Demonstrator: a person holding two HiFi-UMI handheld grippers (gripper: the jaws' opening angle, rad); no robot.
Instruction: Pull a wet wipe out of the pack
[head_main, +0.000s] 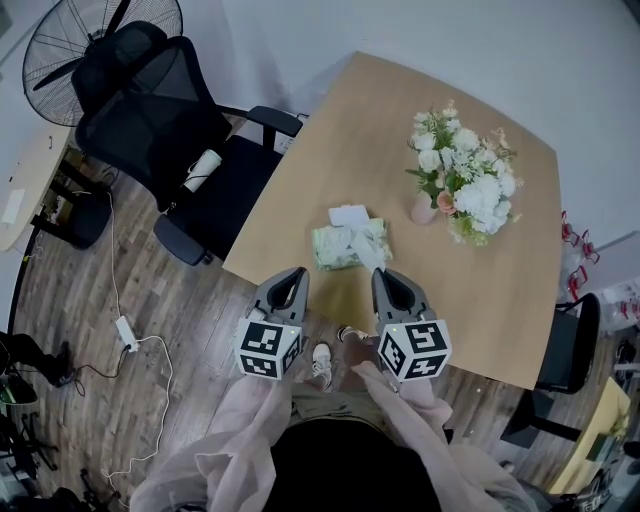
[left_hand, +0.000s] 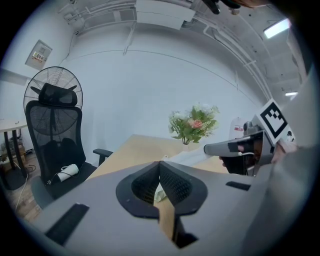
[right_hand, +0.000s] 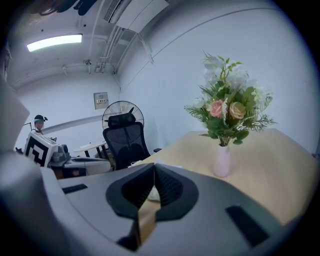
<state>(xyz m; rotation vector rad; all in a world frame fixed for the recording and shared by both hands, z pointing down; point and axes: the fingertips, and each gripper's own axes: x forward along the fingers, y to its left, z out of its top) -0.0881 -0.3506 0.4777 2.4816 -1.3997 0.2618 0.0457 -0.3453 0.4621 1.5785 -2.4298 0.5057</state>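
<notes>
The green wet wipe pack (head_main: 340, 248) lies on the wooden table (head_main: 480, 290) near its front edge, its white lid flap open at the back. A white wipe (head_main: 367, 252) runs from the pack's top to the tip of my right gripper (head_main: 383, 273), which is shut on it just in front of the pack. From the left gripper view the wipe (left_hand: 192, 155) stretches to the right gripper (left_hand: 207, 148). My left gripper (head_main: 296, 273) is shut with nothing in it, a little to the left of the pack and apart from it. Its jaws (left_hand: 160, 163) meet at the tips.
A pink vase of white flowers (head_main: 462, 175) stands behind and right of the pack. A black office chair (head_main: 170, 130) stands at the table's left edge, with a fan (head_main: 70, 40) behind it. Cables lie on the wooden floor at left. A second dark chair (head_main: 568, 345) is at right.
</notes>
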